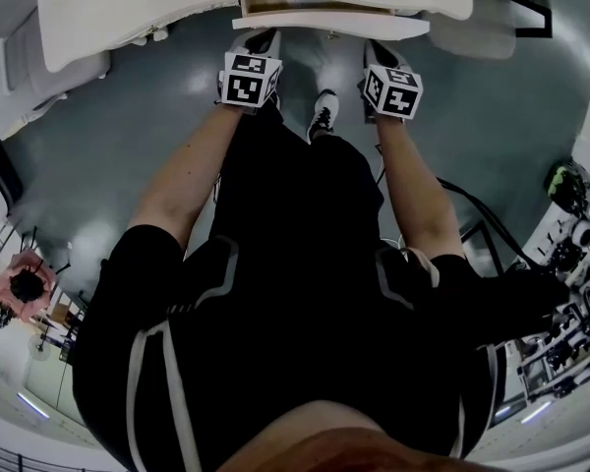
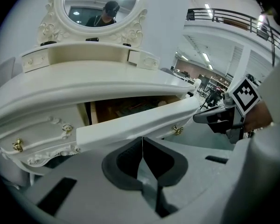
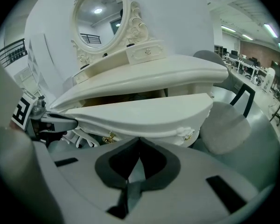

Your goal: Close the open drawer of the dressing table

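A soft gray stool (image 3: 228,127) sits on the shiny gray floor (image 1: 128,136). A black chair frame (image 3: 240,94) stands just behind the stool. A black cable (image 1: 477,205) lies on the floor. Shelves (image 1: 570,254) full of small things line the right side. Up high is a dark railing (image 2: 233,20), and long lights (image 2: 206,8) glow on the ceiling.

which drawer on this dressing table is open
The wide centre drawer under the tabletop: its front juts out, showing the wooden inside. The small drawers by the mirror sit flush.
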`<move>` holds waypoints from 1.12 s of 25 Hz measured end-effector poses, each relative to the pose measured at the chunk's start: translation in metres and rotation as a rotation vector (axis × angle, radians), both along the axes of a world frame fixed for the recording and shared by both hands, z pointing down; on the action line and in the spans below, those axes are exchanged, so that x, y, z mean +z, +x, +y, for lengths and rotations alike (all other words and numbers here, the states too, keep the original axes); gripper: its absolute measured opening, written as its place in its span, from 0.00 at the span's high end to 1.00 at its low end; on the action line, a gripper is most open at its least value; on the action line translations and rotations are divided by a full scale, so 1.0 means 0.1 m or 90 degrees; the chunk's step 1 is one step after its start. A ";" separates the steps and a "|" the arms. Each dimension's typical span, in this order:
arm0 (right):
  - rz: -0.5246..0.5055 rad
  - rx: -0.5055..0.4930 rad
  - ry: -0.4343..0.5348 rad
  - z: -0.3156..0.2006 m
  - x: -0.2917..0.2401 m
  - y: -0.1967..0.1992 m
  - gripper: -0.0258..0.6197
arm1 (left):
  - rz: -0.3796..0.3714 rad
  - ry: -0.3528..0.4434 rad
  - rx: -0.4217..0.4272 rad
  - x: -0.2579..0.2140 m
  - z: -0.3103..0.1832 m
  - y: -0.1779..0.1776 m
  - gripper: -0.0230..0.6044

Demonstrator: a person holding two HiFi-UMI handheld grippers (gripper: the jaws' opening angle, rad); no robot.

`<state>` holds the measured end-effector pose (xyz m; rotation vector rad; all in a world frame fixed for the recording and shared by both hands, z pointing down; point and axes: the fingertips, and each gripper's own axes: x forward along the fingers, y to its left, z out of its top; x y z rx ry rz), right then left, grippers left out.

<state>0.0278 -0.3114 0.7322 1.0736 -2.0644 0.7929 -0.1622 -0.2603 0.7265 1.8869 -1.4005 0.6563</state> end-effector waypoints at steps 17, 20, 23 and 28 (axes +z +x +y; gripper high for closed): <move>-0.017 0.022 0.017 -0.36 0.00 -0.12 0.95 | -0.008 0.013 -0.002 0.07 -0.32 -0.15 0.96; -0.022 0.026 0.022 -0.41 0.01 -0.16 0.95 | -0.014 0.019 -0.014 0.09 -0.35 -0.24 0.96; -0.024 0.029 0.032 -0.48 0.00 -0.17 0.95 | -0.016 0.027 -0.023 0.07 -0.38 -0.28 0.96; -0.033 0.027 0.048 -0.62 0.02 -0.22 0.95 | -0.016 0.046 -0.027 -0.03 -0.38 -0.29 0.96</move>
